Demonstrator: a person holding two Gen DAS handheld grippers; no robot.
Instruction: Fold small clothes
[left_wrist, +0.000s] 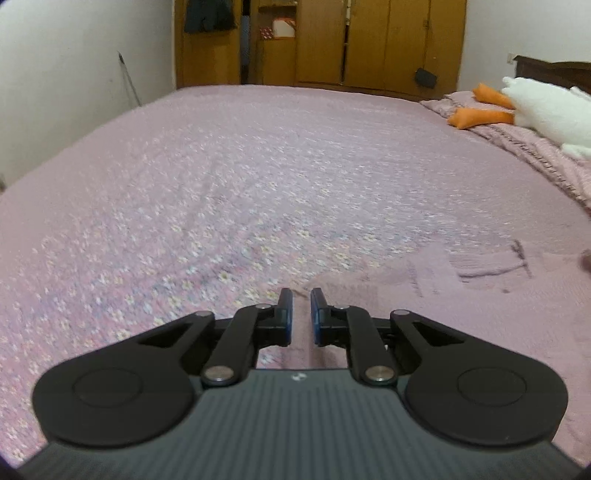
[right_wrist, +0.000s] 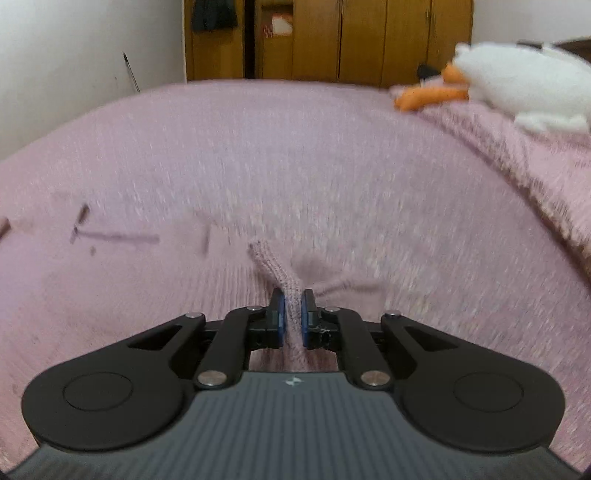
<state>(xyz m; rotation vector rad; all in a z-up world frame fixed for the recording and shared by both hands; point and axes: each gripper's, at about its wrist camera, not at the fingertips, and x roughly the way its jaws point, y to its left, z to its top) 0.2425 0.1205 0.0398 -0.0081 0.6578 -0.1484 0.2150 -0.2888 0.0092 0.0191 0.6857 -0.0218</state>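
A pale pink knitted garment (left_wrist: 461, 295) lies on the floral pink bedspread (left_wrist: 240, 166), low and to the right in the left wrist view. Its near edge runs up into my left gripper (left_wrist: 301, 295), whose blue pads stand close together with plain pink knit between them. In the right wrist view, which is blurred, the same garment (right_wrist: 129, 295) spreads across the lower left and carries thin dark marks. My right gripper (right_wrist: 293, 295) is shut on a ribbed strip of it (right_wrist: 275, 269), a sleeve or cuff, which sticks up and leans left above the pads.
A white plush toy with orange parts (left_wrist: 535, 107) (right_wrist: 517, 88) rests on a frilled pink pillow at the far right. A wooden wardrobe (left_wrist: 369, 40) stands beyond the bed, and a white wall (left_wrist: 74, 74) runs along the left.
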